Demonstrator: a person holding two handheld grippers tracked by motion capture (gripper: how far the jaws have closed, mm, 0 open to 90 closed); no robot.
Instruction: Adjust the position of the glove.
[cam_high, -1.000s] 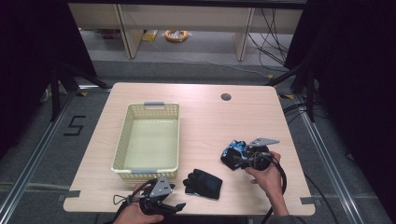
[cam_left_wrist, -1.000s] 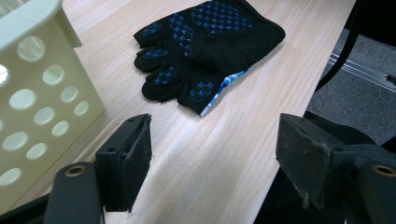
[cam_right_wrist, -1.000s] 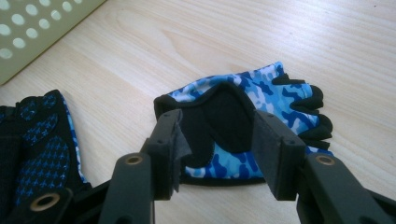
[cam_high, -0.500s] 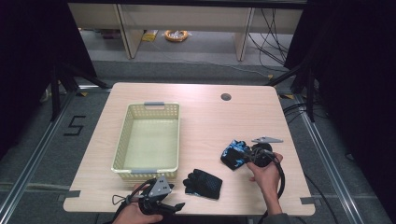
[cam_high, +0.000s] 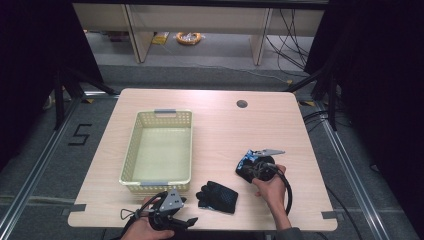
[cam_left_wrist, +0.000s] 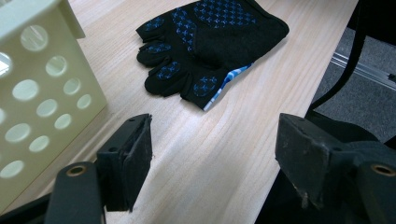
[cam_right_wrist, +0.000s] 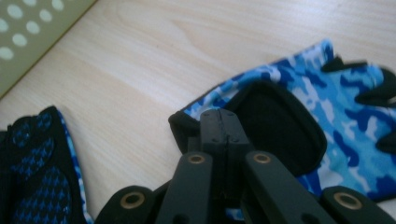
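Observation:
A blue camouflage glove (cam_high: 247, 158) lies on the table's right half. My right gripper (cam_high: 249, 169) is down on its near end. In the right gripper view the jaws (cam_right_wrist: 219, 122) have just been closing and now stand together, pinching the black cuff of that glove (cam_right_wrist: 322, 105). A black glove with blue dots (cam_high: 217, 196) lies palm up near the front edge, also seen as the dotted glove (cam_left_wrist: 210, 42) ahead of my left gripper (cam_left_wrist: 215, 140). The left gripper (cam_high: 186, 220) rests low at the front edge, jaws wide apart with nothing between them.
A pale yellow perforated basket (cam_high: 129, 156) stands empty on the left half, its wall (cam_left_wrist: 42, 70) close beside my left jaw. A round cable hole (cam_high: 242, 104) sits at the back. The table's front edge and the floor lie just behind the left gripper.
My right gripper has sunk a little toward the left onto the blue glove, and its jaws have closed. The left gripper and the black glove have stayed put.

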